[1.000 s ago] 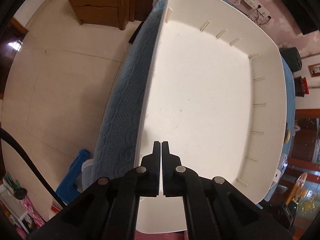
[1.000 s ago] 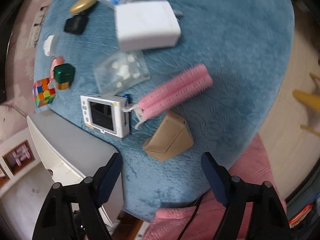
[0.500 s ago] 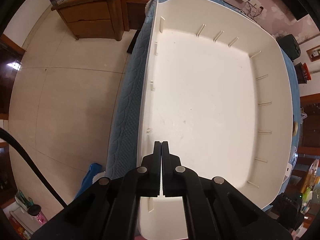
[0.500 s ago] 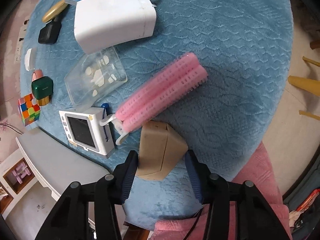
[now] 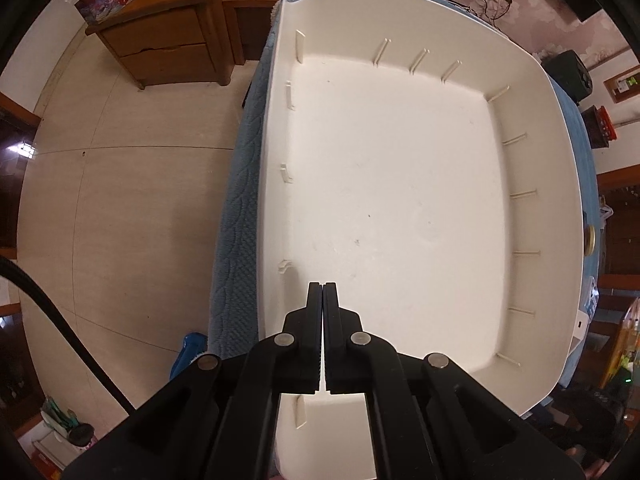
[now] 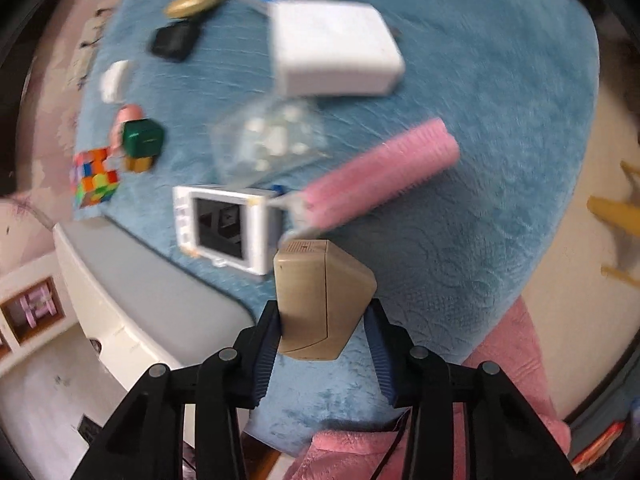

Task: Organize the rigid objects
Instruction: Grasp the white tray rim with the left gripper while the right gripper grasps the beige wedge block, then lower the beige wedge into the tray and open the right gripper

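Tan plastic now sits between your right gripper [image 6: 324,332] jaws: half a second ago the tan box [image 6: 320,300] lay on the blue cloth [image 6: 480,240], and now the jaws are closing on its sides, low centre of frame, lifted clear. Your left gripper [image 5: 322,292] hangs with jaws fully closed, empty, over the bare white tray [image 5: 536,208]. The box looks ready to go there.

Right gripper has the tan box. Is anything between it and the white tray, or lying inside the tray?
Nothing visible. The right gripper, jaws closing, holds the tan box above the blue cloth. The white tray sits beside it, its rim clear, its floor bare in the left wrist view.
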Demonstrator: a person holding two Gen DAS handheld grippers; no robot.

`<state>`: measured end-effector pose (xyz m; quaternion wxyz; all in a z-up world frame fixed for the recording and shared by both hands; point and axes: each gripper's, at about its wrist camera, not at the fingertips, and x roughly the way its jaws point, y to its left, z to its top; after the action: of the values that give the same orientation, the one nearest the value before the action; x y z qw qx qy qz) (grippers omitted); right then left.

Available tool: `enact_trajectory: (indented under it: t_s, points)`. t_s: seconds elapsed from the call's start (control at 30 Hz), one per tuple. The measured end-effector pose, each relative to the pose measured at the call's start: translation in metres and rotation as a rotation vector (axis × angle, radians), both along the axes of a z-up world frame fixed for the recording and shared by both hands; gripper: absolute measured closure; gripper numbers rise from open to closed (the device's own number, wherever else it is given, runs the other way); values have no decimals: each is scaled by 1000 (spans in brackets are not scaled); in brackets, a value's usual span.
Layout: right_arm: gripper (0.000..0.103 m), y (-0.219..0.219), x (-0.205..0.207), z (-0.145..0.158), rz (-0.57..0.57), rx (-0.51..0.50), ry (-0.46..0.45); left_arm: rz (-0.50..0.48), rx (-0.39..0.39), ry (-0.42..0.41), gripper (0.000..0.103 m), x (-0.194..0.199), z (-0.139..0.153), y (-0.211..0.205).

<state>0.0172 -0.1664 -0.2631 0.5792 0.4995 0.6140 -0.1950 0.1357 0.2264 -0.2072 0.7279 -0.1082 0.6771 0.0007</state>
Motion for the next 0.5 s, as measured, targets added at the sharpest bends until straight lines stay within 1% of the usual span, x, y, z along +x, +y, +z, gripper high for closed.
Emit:
enact_trajectory:
  t_s: [0.07, 0.17, 0.27, 0.37, 0.43, 0.5]
  points:
    - [61, 2, 10, 13, 36, -33, -34, 0, 6, 0, 103, -2, 0, -2]
    - [61, 10, 26, 38, 107, -88, -126, -2, -3, 6, 103, -2, -1, -1]
    - [60, 13, 34, 51, 182, -131, -218, -4, -14, -2, 103, 2, -4, -3]
    - [60, 23, 45, 71, 283, -180, -308, -4, -7, -11, 102, 0, -5, -5]
    - [60, 36, 52, 82, 366, -219, -360, 0, 0, -21, 102, -1, -4, -4]
    - [60, 50, 59, 92, 452, -242, -409, 1, 15, -24, 102, -2, -3, -11]
